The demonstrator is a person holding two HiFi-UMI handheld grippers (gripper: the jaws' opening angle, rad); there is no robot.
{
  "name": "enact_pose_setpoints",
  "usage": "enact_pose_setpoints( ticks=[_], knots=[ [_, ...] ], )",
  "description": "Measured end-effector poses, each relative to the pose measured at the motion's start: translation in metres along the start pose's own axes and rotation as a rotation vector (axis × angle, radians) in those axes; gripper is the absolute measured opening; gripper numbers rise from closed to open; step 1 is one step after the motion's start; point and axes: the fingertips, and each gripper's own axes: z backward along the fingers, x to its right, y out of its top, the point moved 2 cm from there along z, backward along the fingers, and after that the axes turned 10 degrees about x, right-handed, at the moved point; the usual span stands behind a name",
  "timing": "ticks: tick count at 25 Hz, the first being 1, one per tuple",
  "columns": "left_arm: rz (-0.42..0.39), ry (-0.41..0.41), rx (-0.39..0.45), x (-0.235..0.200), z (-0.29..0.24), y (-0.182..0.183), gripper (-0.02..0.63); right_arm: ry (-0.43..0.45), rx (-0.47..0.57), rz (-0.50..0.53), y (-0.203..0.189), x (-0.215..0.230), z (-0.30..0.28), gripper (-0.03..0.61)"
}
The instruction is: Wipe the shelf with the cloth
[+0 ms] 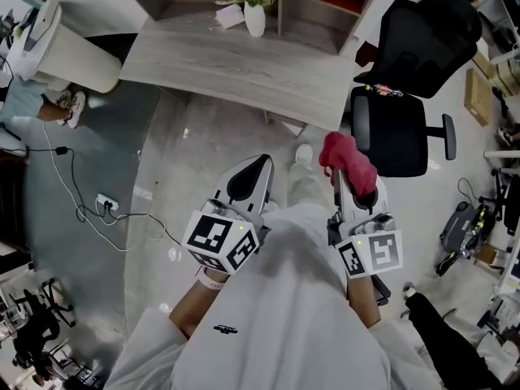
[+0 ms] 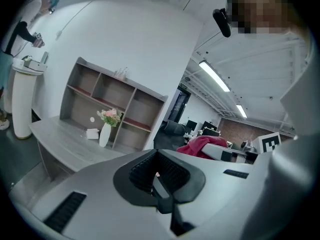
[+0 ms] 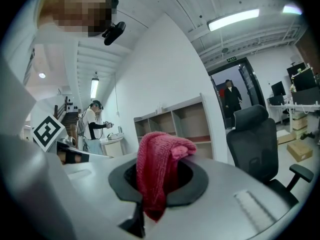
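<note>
A pink-red cloth point(image 1: 348, 162) is bunched in the jaws of my right gripper point(image 1: 351, 187), which is shut on it; in the right gripper view the cloth point(image 3: 159, 154) drapes over the jaw tips point(image 3: 156, 184). My left gripper point(image 1: 250, 179) hangs beside it at the left, shut with nothing in it point(image 2: 158, 177). Both are held close to the person's body, well short of the furniture. The grey open shelf point(image 2: 116, 95) stands against the wall behind a grey wooden desk point(image 1: 236, 63). The shelf point(image 3: 181, 122) also shows far off in the right gripper view.
A white vase of pink flowers point(image 1: 254, 13) and a small white card point(image 1: 230, 16) stand on the desk. A black office chair point(image 1: 406, 96) is at the right. A white pedestal point(image 1: 57, 47) and cables with a power strip point(image 1: 106, 205) lie at the left.
</note>
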Motion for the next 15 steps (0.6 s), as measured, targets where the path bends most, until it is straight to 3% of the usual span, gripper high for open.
enact_pose_setpoints(
  ticks=[4, 15],
  knots=[
    [-0.028, 0.011, 0.000, -0.002, -0.063, 0.021, 0.000, 0.013, 0.001, -0.020, 0.005, 0.046, -0.044, 0.058],
    [-0.049, 0.104, 0.020, -0.012, -0.208, 0.062, 0.000, 0.149, 0.012, -0.023, 0.030, 0.151, -0.177, 0.058]
  ],
)
